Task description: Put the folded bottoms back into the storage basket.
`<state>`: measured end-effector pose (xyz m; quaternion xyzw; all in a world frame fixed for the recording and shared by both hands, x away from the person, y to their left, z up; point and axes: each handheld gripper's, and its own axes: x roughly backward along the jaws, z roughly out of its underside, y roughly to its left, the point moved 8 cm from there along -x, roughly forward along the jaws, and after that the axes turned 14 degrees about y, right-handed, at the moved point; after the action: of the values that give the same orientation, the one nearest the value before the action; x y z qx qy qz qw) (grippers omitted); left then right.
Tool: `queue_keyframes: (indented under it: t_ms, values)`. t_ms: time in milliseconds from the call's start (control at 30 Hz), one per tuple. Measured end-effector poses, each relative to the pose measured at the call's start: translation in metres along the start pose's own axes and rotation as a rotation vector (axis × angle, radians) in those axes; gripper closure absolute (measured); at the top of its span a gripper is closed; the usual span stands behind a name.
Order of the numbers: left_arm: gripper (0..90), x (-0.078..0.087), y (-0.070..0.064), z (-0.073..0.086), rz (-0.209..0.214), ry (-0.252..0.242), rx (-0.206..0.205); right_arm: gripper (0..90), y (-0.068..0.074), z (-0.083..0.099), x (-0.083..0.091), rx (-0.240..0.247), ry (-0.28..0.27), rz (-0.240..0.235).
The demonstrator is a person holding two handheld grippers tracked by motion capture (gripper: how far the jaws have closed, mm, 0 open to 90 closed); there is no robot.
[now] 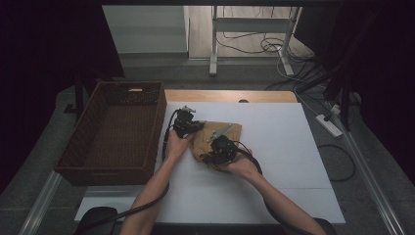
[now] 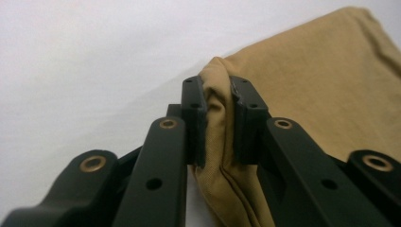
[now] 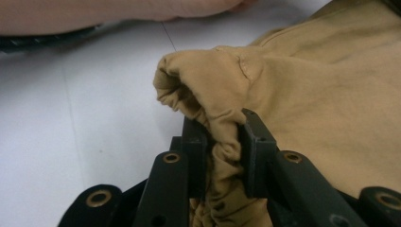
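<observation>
White table (image 1: 274,186): both grippers pinch the tan cloth (image 1: 230,129).

1. The cloth (image 2: 331,90) I have looks like soft, matt tan cotton, finely woven, with stitched seams and bunched wrinkles.
2. My left gripper (image 2: 218,123) and right gripper (image 3: 222,156) have matt black plastic jaws, faintly grainy, with brass-coloured metal rivets.
3. The worktop (image 1: 274,196) is a smooth, matt white sheet over a wooden edge.
4. The basket (image 1: 78,147) is rough brown wicker.
</observation>
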<state>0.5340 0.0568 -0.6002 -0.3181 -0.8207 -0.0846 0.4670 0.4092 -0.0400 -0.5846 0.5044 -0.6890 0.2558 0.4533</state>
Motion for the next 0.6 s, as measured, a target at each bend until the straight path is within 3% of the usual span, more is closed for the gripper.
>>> queue_keyframes:
  t_ms: [200, 600]
  values:
    - [78.2, 0.013, -0.006, -0.013, 0.024, -0.019, 0.009, 75.3, -0.002, -0.005, 0.018, -0.014, -0.045, -0.072]
    - [78.6, 0.044, -0.018, -0.041, 0.029, -0.038, -0.020, 75.3, 0.004, -0.020, 0.050, 0.019, -0.136, -0.086]
